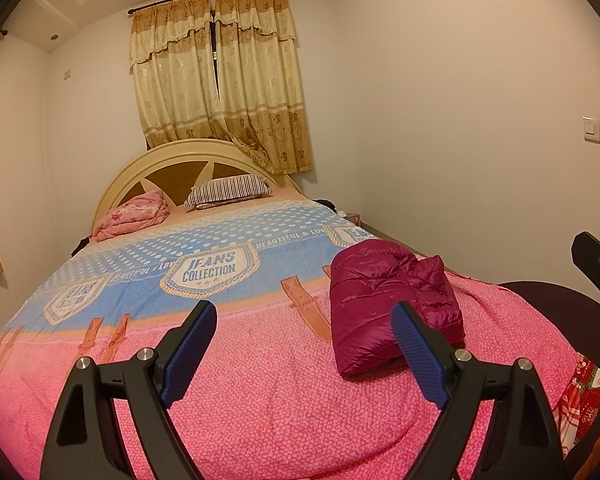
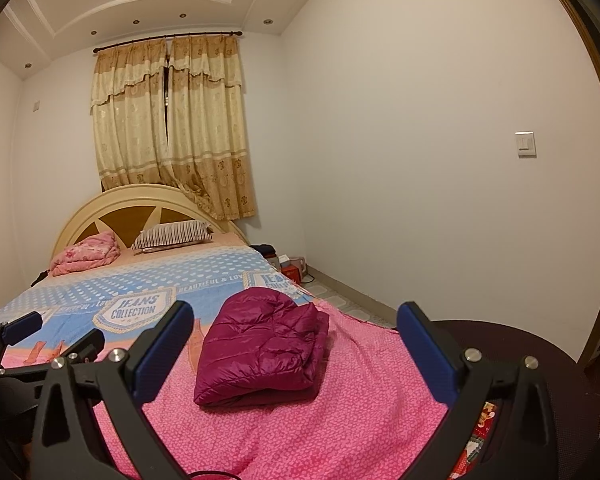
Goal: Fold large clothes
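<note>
We find the magenta puffer jacket [image 2: 262, 348] folded into a compact bundle, lying on the pink bedspread [image 2: 332, 432] near the bed's foot. Both the left gripper [image 1: 304, 344] and right gripper [image 2: 294, 344] stand spread wide, holding nothing, clear of it.

Left gripper [image 1: 304, 322], right gripper [image 2: 296, 322]: black plastic frames, triangular cutouts, silver round screws at pivots, blue textured pads [image 1: 190, 354] on each finger's inner face.
</note>
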A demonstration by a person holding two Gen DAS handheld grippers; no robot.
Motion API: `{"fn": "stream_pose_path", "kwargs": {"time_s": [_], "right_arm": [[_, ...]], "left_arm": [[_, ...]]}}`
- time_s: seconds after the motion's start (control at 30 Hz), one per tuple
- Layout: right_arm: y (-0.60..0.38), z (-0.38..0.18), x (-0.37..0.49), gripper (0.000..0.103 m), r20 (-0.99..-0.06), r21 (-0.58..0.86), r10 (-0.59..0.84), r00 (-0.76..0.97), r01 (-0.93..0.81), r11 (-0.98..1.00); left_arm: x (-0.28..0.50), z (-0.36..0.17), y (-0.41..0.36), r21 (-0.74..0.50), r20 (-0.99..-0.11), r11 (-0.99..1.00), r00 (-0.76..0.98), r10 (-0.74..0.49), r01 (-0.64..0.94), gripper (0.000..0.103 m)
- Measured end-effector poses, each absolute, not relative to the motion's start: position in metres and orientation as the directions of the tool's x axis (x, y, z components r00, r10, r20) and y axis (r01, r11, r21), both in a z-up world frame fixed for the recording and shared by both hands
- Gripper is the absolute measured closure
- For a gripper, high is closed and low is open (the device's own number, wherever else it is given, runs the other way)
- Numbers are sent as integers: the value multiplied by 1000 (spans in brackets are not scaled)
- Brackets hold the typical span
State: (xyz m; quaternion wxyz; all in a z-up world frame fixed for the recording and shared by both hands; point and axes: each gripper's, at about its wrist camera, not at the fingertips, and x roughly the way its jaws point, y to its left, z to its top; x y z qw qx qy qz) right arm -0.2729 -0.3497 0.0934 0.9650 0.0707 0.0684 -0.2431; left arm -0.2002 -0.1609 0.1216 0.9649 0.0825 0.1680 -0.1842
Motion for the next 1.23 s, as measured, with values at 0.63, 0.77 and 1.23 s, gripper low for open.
{"fn": "stream_pose_path", "kwargs": {"time_s": [0.63, 0.77, 1.23], "right_arm": [[-348, 95, -274, 0, -169, 111, -457, 873, 477, 872], [-349, 94, -274, 0, -169, 111, -457, 873, 478, 871], [-350, 94, -272, 0, -180, 114, -445, 877, 468, 876]], "left_arm": [[-201, 122, -161, 117, -351, 921, 883, -312, 372, 13], [-198, 122, -160, 109, -362, 923, 879, -309, 370, 13], [-187, 118, -154, 96, -361, 928, 881, -306, 361, 13]]}}
